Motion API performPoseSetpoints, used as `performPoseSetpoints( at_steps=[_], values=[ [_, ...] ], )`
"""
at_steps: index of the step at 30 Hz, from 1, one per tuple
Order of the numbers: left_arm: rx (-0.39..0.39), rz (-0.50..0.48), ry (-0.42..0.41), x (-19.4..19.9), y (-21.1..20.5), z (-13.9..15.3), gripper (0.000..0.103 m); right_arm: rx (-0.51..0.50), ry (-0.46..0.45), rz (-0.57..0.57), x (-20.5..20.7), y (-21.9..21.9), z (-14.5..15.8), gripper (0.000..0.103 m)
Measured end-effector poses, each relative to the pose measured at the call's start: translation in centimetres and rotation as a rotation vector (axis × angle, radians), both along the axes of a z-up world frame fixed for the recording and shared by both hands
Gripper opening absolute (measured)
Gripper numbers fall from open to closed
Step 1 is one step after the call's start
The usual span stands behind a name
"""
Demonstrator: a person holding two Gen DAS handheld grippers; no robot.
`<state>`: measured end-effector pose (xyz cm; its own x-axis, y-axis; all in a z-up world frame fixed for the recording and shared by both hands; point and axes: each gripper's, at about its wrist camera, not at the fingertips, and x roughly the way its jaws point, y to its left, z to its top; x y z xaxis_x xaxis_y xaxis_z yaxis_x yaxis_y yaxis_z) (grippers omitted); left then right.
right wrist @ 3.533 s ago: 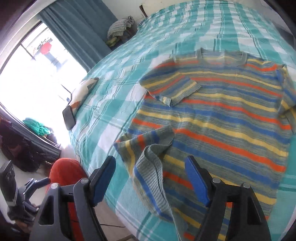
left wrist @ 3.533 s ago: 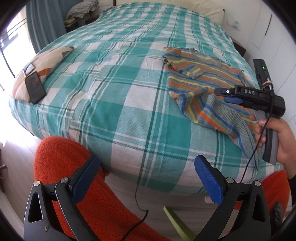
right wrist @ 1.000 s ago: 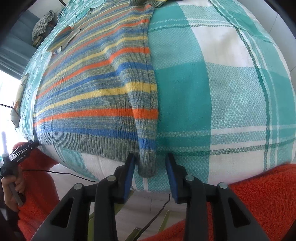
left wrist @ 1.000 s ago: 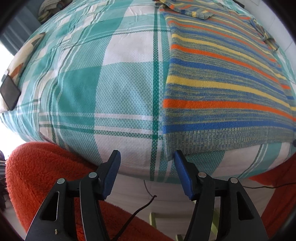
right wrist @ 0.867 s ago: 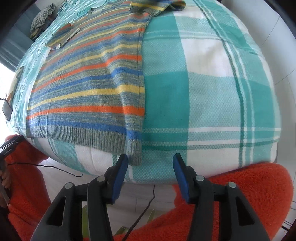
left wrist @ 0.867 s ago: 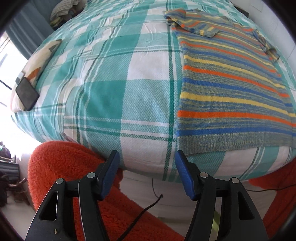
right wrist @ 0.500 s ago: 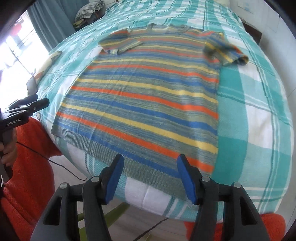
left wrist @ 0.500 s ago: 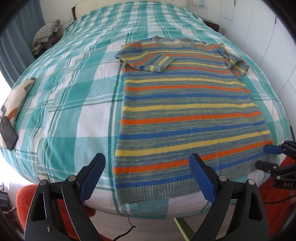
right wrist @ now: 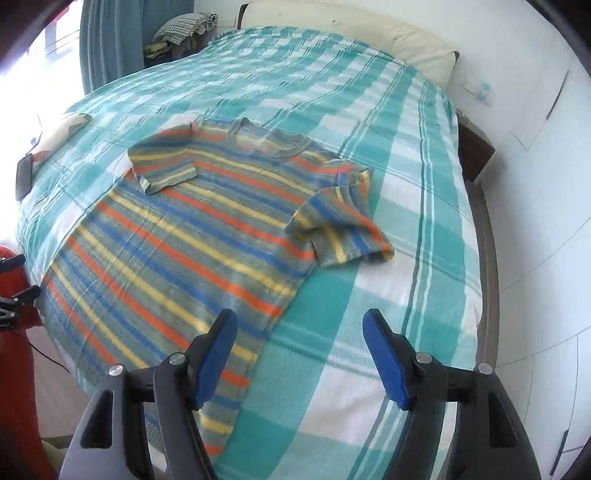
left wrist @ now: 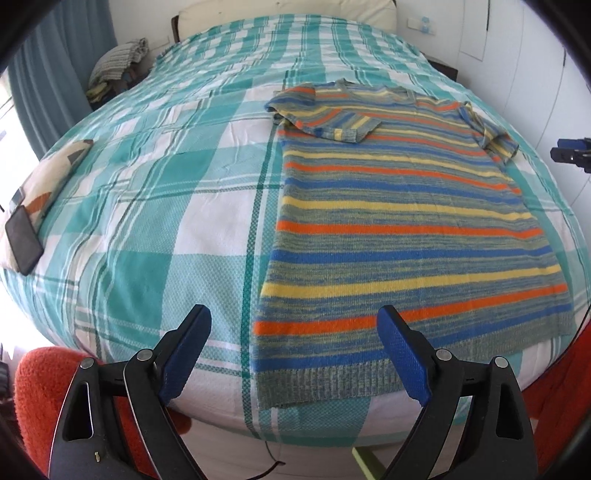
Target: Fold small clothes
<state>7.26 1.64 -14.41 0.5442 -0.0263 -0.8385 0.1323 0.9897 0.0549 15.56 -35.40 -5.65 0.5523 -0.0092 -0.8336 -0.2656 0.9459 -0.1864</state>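
Observation:
A striped knit short-sleeved sweater (left wrist: 399, 221) in blue, orange, yellow and grey lies flat on the bed, hem toward the near edge. Its left sleeve (left wrist: 332, 122) is folded onto the chest, and its right sleeve (right wrist: 340, 229) lies bunched at the side. My left gripper (left wrist: 293, 314) hovers open over the hem's left corner, touching nothing. My right gripper (right wrist: 299, 317) hangs above the sweater's right side seam. Its jaws are opening with nothing between them. It also shows at the far right of the left wrist view, right gripper (left wrist: 569, 153).
The bed (left wrist: 147, 221) has a teal and white plaid cover. A black phone (left wrist: 23, 243) rests on a patterned cushion (left wrist: 48, 177) at its left edge. Folded clothes (left wrist: 118, 62) are piled at the back left, a pillow (right wrist: 351, 33) at the head, a white wall right.
Both grippers have let go of the hem corners, opened wider and pulled back and up. The right one rose and swung toward the sweater's right side. The sweater now lies spread flat.

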Motion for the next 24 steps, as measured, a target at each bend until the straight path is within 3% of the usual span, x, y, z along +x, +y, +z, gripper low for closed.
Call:
performPoseSetpoints(
  at_steps=[3, 6, 9, 10, 11, 12, 16, 20, 24],
  values=[
    [0.044, 0.007, 0.025, 0.0, 0.0, -1.2, 0.092, 0.052, 0.015, 0.031, 4.9, 0.9, -2.7, 0.070],
    [0.068, 0.006, 0.032, -0.1, -0.2, -1.6, 0.092, 0.118, 0.004, -0.055, 8.9, 2.0, -5.3, 0.070],
    [0.096, -0.004, 0.026, -0.1, -0.7, -1.7, 0.092, 0.119, -0.041, -0.163, 11.4, 2.8, -7.8, 0.066],
    [0.102, -0.006, 0.027, 0.0, -0.7, -1.8, 0.092, 0.112, -0.049, -0.199, 12.1, 2.3, -8.4, 0.032],
    [0.105, -0.007, 0.028, -0.1, -0.7, -1.8, 0.092, 0.129, -0.041, -0.243, 12.6, 1.2, -8.9, 0.009],
    [0.104, -0.008, 0.029, -0.1, -0.7, -1.8, 0.092, 0.167, -0.031, -0.295, 12.8, -0.5, -8.9, 0.005],
    [0.090, -0.014, 0.034, -0.1, -0.7, -1.9, 0.092, 0.322, -0.128, -0.466, 10.0, -9.8, -4.8, 0.005],
    [0.093, -0.036, 0.046, -0.1, -1.5, -2.4, 0.092, 0.447, -0.145, -0.652, 6.6, -20.9, -1.0, 0.005],
    [0.127, -0.077, 0.040, -0.5, -2.8, -2.5, 0.092, 0.568, -0.058, -0.774, 5.4, -28.2, -2.7, 0.009]
  ],
)
